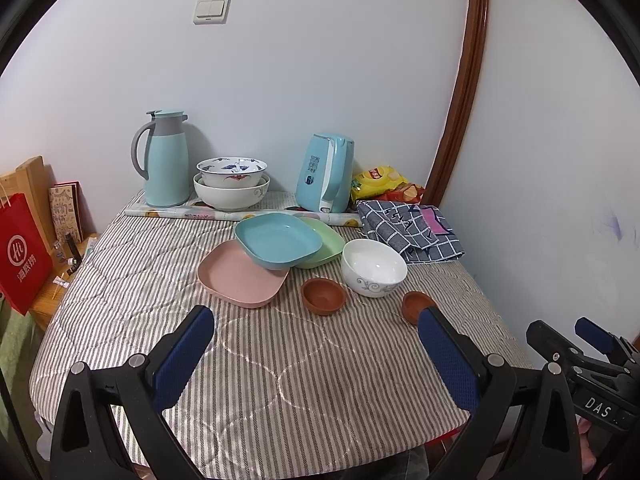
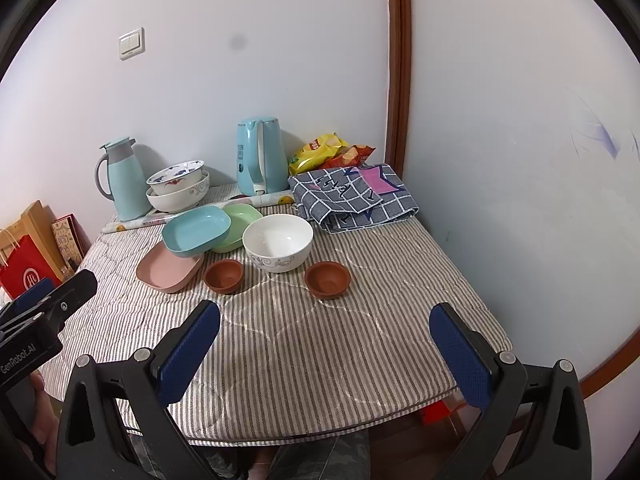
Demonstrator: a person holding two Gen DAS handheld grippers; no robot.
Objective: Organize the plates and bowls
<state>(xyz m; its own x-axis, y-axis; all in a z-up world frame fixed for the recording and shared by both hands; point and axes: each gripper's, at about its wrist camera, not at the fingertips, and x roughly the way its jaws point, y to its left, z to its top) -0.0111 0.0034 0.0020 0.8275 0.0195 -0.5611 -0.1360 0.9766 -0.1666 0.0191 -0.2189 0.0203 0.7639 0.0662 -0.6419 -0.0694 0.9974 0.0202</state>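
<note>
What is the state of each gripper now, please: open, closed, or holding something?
Left gripper: open, holding nothing, above the striped tablecloth.
Right gripper: open, holding nothing, also short of the dishes.

Glossy ceramic white bowl [image 2: 277, 242]; matt plastic pink plate [image 1: 242, 274]; quilted cloth table cover [image 2: 320, 340].

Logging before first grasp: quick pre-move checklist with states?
1. Left gripper open, empty: ok.
2. Right gripper open, empty: ok.
3. Blue plate lies flat: not ok, it tilts on the pink plate and green plate.
4. White bowl upright, free-standing: ok.
5. Two brown bowls apart, unobstructed: ok.
6. Bowl contents: none seen in the white or brown bowls: ok.
</note>
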